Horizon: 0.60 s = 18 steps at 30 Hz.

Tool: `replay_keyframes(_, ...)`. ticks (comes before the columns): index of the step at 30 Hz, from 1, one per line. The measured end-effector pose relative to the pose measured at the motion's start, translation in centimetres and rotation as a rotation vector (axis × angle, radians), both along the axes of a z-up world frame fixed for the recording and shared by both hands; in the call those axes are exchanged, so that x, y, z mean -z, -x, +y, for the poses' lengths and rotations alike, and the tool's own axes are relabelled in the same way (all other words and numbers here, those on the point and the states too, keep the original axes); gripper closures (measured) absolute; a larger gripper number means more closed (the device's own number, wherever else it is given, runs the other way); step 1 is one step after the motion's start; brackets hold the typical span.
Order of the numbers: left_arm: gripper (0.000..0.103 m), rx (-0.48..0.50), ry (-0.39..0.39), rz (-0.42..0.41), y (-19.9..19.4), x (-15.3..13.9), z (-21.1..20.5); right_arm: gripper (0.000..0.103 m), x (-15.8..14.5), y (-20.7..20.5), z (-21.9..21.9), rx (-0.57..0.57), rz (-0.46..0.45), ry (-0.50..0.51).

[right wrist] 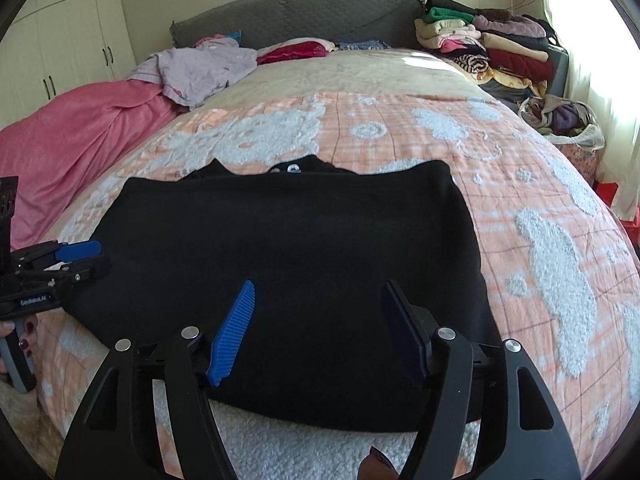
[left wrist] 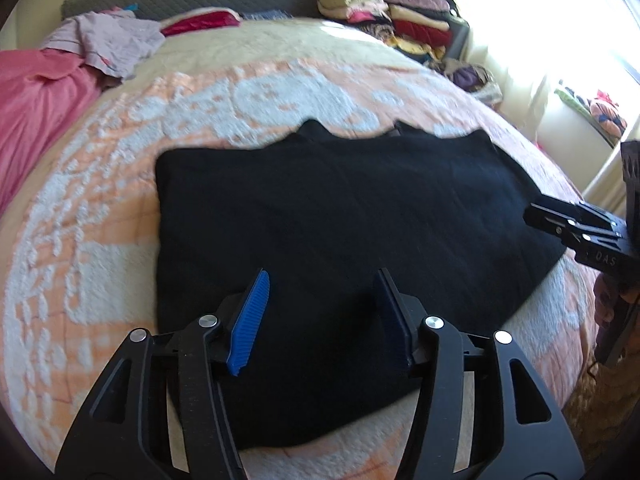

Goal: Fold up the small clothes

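Note:
A black garment (left wrist: 340, 216) lies folded flat on the orange-and-white bedspread (left wrist: 100, 208), its collar edge toward the headboard. My left gripper (left wrist: 322, 276) hovers over its near left part, jaws open, nothing between the blue pads. My right gripper (right wrist: 320, 286) stands open over the near right part of the same black garment (right wrist: 288, 240), also with nothing between its pads. In the left wrist view the right gripper (left wrist: 538, 212) shows at the garment's right edge. In the right wrist view the left gripper (right wrist: 100, 258) sits at the garment's left edge, held by a hand (right wrist: 24, 344).
A pink blanket (right wrist: 68, 140) and a crumpled lilac garment (right wrist: 200, 66) lie at the far left of the bed. Stacks of folded clothes (right wrist: 492, 44) stand at the back right by the grey headboard (right wrist: 300, 12). A bag of clothes (right wrist: 564, 120) sits beside the bed.

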<state>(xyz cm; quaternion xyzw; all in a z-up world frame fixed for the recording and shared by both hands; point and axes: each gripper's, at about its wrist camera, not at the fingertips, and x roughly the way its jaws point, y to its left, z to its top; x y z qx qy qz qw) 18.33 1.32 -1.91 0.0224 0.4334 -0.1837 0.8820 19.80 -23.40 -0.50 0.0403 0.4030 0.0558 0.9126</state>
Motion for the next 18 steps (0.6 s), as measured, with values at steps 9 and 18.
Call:
replay_keyframes(9,0.057,0.025,-0.045,0.015,0.9,0.8,-1.1,0.037,1.9,0.6,-0.8,0.028,0.063,-0.039)
replay_keyframes(18,0.057,0.029,-0.066,0.017,1.8,0.6,-1.4,0.034,1.8,1.7,-0.7,0.035,0.057,-0.023)
